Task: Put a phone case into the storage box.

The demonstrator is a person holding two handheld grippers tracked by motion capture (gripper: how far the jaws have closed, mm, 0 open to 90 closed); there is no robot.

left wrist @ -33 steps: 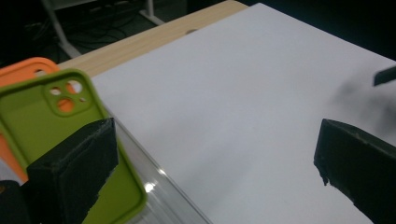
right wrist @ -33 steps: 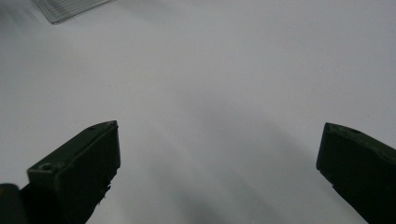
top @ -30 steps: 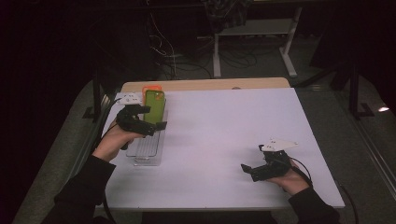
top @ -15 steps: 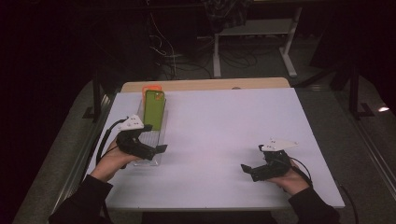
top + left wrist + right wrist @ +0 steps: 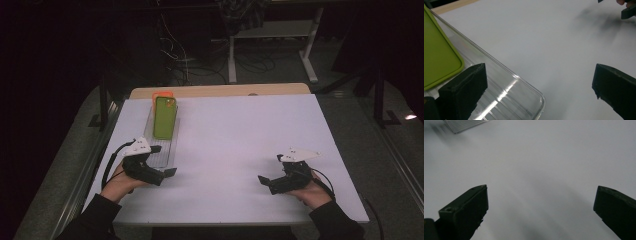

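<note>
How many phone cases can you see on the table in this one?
2. A green phone case lies in the clear tray at the table's far left. An orange one pokes out from behind its far end, mostly hidden, so more could sit beneath.

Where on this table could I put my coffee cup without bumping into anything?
The widest bare patch is the white table middle, between the clear tray on the left and the right gripper. The far right corner is bare too. It's crowded at the left: the green phone lies on the tray, an orange thing sits behind it, and the left gripper hovers near the tray's corner.
</note>
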